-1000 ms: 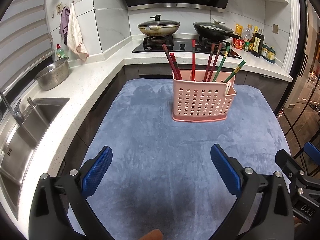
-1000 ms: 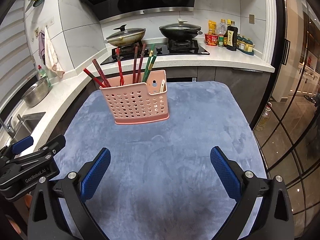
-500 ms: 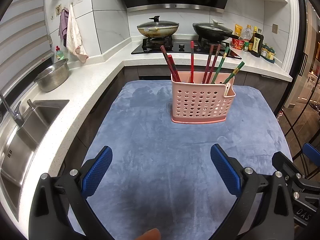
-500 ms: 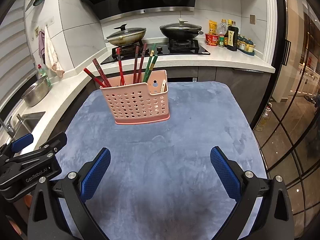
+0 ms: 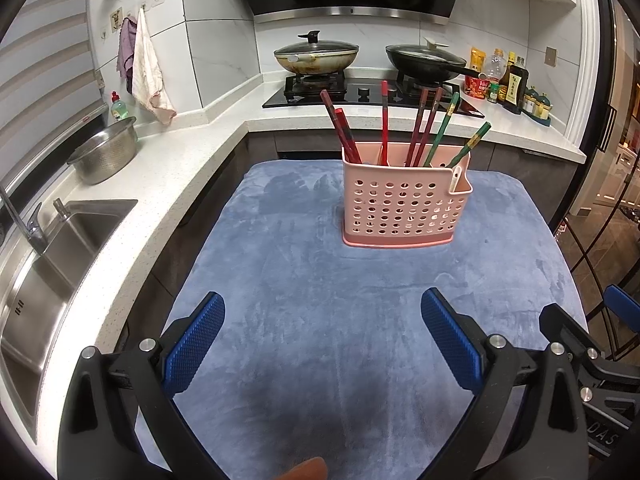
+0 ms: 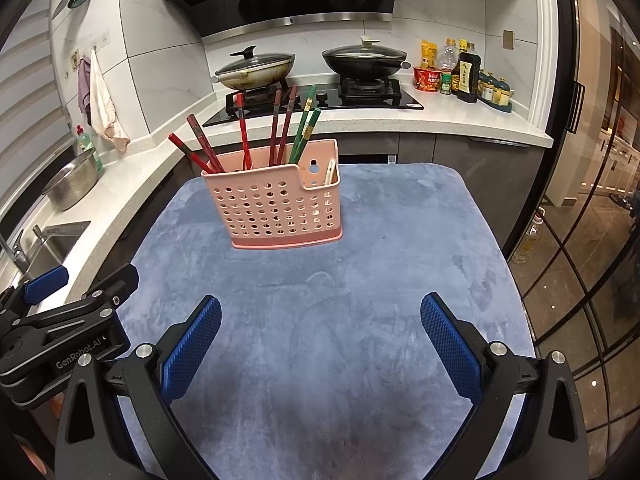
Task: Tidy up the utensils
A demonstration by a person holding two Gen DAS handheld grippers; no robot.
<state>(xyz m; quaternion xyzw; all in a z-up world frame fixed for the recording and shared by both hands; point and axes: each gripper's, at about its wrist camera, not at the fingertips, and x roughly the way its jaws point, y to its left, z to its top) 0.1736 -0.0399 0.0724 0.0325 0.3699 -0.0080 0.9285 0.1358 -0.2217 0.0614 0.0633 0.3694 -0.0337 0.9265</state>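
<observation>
The left hand-held gripper (image 5: 322, 344) hangs low over the blue cloth (image 5: 320, 300), blue pads spread wide with nothing between them. Farther back on the bench (image 5: 532, 240) a pink perforated holder (image 5: 404, 204) stands upright, red, brown and green chopsticks (image 5: 424, 128) leaning in it. What may be a pale spoon (image 5: 455, 178) sits in its side pocket. The right hand-held gripper (image 5: 592, 344) shows at the right edge.

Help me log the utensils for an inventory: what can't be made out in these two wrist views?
- Chopsticks' lower ends: hidden by the pink perforated plastic caddy's wall, both views.
- Pale utensil in the caddy's side pocket: mostly hidden by the pocket wall; type unclear.
- Orange object at the bottom edge, left wrist view: cut off.
- Condiment bottle labels: too small.
- Blue cloth's near edge: behind the open left gripper and right gripper.
</observation>
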